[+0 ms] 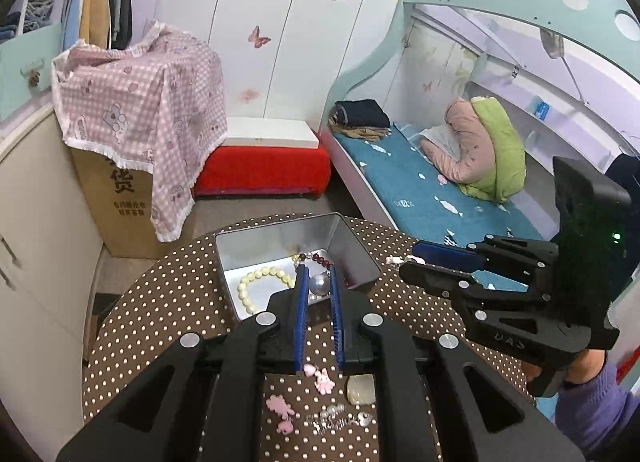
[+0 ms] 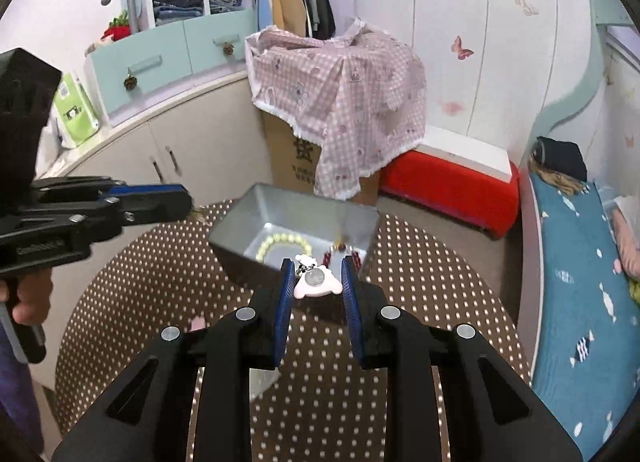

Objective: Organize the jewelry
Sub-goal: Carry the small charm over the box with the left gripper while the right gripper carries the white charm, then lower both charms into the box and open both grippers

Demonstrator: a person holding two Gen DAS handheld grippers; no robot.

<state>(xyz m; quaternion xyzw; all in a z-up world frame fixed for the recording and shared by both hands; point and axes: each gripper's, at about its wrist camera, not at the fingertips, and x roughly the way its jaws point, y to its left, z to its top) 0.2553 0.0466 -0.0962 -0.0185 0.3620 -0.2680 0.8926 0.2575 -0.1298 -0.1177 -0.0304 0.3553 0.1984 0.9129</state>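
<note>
Left gripper (image 1: pixel 319 282) narrowly parted around a grey pearl (image 1: pixel 319 284), above the near edge of the tin (image 1: pixel 280 230). Ahead of those jaws in the tin, a cream bracelet (image 1: pixel 262 286) and dark red beads (image 1: pixel 322 260). Right gripper (image 2: pixel 316 282) clamped on a pink charm (image 2: pixel 318 284), just short of the tin (image 2: pixel 280 205). Behind the left jaws, on the dotted table (image 1: pixel 168 302), pink charms (image 1: pixel 320 380) and a shell (image 1: pixel 360 390).

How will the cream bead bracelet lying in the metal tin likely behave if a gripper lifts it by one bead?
The cream bead bracelet looks like separate round beads strung in a loop, so it would probably droop. Glossy beads may slip between fingers. It looks light, lying flat in the metal tin.
</note>
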